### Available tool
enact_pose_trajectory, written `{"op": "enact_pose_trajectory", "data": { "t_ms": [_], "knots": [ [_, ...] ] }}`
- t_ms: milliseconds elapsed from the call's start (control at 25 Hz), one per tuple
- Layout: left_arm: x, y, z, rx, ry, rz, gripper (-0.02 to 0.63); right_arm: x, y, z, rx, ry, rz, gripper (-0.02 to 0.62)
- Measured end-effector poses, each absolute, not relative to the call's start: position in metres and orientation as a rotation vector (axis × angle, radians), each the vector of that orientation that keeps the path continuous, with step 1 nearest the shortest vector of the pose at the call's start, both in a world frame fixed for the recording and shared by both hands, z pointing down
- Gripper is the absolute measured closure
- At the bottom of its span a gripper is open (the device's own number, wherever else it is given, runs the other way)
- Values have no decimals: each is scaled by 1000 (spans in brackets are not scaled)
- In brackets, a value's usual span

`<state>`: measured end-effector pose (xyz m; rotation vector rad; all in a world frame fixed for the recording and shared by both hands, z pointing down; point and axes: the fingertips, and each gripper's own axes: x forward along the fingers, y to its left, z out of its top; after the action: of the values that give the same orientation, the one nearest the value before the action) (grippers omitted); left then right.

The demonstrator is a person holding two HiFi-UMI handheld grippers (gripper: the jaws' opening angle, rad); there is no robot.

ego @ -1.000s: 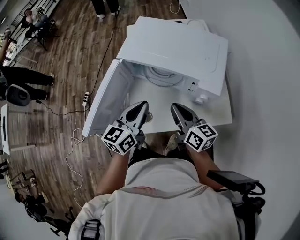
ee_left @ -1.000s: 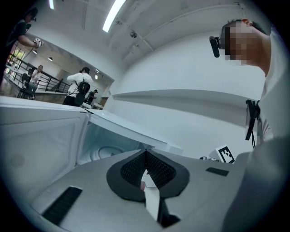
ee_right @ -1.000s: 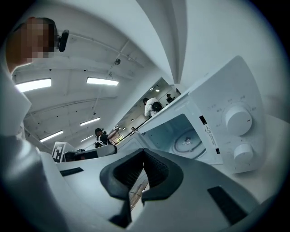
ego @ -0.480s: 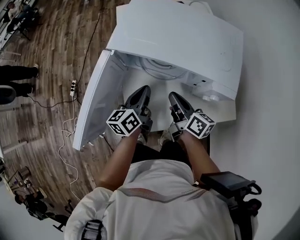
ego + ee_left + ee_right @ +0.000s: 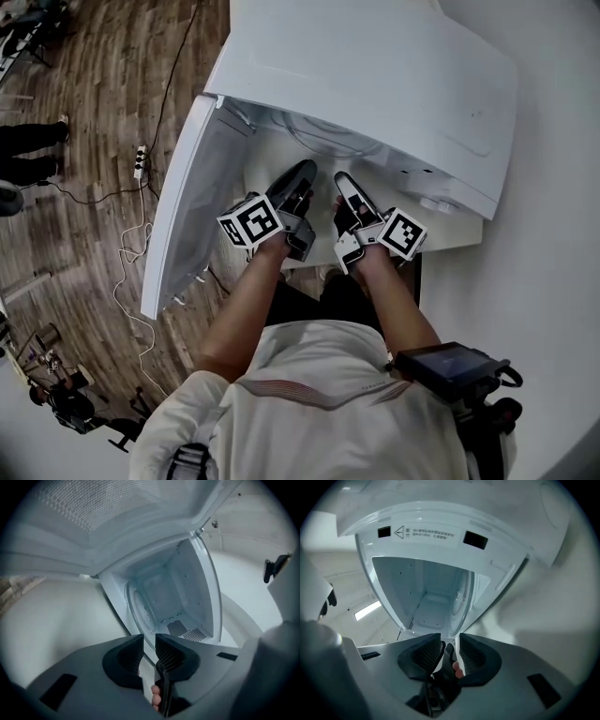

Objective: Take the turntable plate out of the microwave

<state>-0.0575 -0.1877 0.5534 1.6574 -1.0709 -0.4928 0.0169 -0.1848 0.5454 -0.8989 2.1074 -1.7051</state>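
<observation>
The turntable plate (image 5: 139, 613) sits inside the microwave (image 5: 375, 75), untouched. The microwave's door (image 5: 187, 206) stands swung wide open at its left. Just outside the microwave's mouth, the left gripper (image 5: 302, 174) and the right gripper (image 5: 343, 184) point in side by side, short of the plate. Both pairs of jaws have just been opening and stand a narrow gap apart, nothing between them. Under the microwave is a white table (image 5: 450, 234). A power strip (image 5: 141, 161) lies on the wood floor (image 5: 94, 234) beyond the microwave's door.
</observation>
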Motion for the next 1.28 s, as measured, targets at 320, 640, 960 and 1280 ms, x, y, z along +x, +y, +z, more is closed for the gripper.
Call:
{"op": "enact_pose_trajectory", "data": {
  "t_ms": [320, 640, 960, 1280],
  "knots": [
    [-52, -195, 556, 1494, -942, -635, 479, 19, -191, 551, -932, 1964, -1777, 451],
    [-50, -202, 553, 1470, -894, -659, 479, 19, -194, 556, -916, 1842, -1825, 436],
    [-37, -203, 551, 1449, -815, -673, 479, 26, -199, 554, -909, 1707, -1820, 436],
    [-38, -201, 550, 1407, -801, -691, 482, 26, -199, 557, -919, 1673, -1826, 436]
  ]
}}
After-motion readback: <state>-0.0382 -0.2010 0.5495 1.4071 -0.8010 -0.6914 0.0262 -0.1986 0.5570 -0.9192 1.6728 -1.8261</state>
